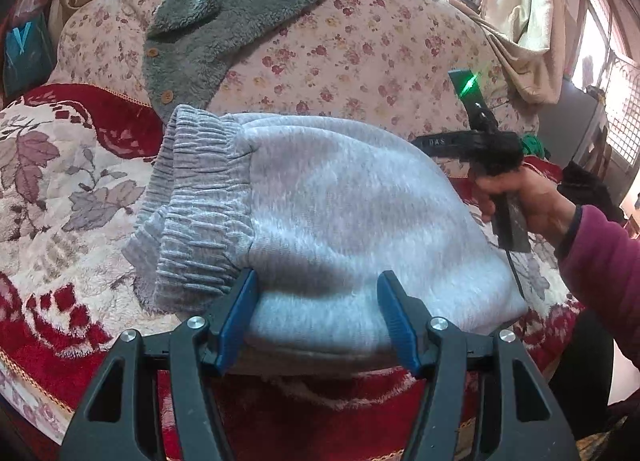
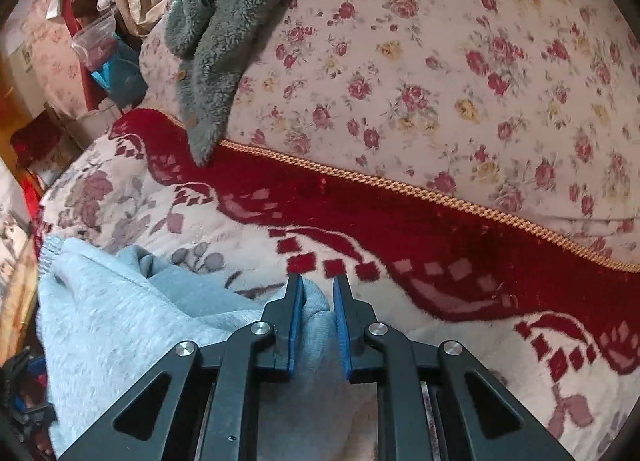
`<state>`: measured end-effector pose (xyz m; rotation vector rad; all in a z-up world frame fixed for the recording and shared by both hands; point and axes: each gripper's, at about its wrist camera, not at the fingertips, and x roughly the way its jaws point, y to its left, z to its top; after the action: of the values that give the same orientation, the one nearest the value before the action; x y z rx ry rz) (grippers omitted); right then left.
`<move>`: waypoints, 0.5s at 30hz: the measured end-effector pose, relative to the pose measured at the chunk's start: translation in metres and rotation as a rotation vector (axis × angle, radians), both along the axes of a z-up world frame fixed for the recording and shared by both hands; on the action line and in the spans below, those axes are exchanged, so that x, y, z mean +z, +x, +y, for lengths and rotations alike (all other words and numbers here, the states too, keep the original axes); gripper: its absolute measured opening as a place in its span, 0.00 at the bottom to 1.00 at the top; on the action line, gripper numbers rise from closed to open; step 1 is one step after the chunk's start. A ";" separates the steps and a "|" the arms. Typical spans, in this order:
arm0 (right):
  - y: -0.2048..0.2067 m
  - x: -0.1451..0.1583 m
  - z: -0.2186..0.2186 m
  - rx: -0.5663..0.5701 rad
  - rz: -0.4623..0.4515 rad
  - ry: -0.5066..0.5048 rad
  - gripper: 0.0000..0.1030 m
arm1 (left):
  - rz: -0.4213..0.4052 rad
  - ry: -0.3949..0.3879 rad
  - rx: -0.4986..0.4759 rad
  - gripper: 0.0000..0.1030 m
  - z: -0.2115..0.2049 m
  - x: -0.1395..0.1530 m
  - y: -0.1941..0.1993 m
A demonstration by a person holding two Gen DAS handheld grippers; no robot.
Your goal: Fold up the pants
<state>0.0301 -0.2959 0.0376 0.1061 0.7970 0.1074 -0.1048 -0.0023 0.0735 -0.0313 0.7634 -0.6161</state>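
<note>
The grey pants point(image 1: 332, 213) lie folded on the blanket point(image 1: 60, 197). The left gripper point(image 1: 316, 289) straddles their near edge, whether pressing I cannot tell. The right gripper point(image 2: 318, 293) is clenched on a fold; its tips hide the pinch.

- Light grey fleecy cloth pants point(image 1: 340, 213): soft, matt, faintly fuzzy knit; the waistband point(image 1: 200, 201) at the left is ribbed and gathered.
- Red and cream floral blanket point(image 2: 240, 229): thick plush pile, matt, a little shaggy, edged with a woven golden braid point(image 2: 400, 185).
- Rose-printed quilt point(image 2: 460, 61) on the far side: smooth, flat cotton-like cloth.
- Dark grey-green fleece garment point(image 1: 240, 9): rough, curly pile, with small wood-like buttons point(image 1: 168, 95).
- Left gripper point(image 1: 316, 325) and right gripper point(image 2: 318, 325): matt black plastic arms, shiny metal pivot pins point(image 1: 439, 324), ridged blue pads point(image 1: 236, 321).
- Beige curtains point(image 1: 532, 21): thin, faintly glossy cloth.
</note>
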 end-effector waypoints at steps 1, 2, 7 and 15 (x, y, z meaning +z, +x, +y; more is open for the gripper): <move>0.002 0.003 -0.007 -0.068 -0.007 -0.036 0.01 | 0.003 0.005 0.005 0.59 0.000 -0.001 0.000; 0.003 0.002 -0.014 -0.095 -0.004 -0.012 0.01 | 0.005 0.005 0.007 0.59 0.001 -0.001 -0.001; -0.027 0.028 -0.023 -0.033 -0.069 0.085 0.04 | 0.017 -0.013 0.028 0.63 -0.001 0.000 0.001; -0.082 0.025 0.019 0.020 -0.024 0.046 0.06 | -0.018 0.035 0.076 0.76 -0.017 0.008 -0.011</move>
<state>-0.0520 -0.2772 0.0624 0.1401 0.7721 0.1455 -0.1155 -0.0193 0.0810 -0.0220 0.7518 -0.5298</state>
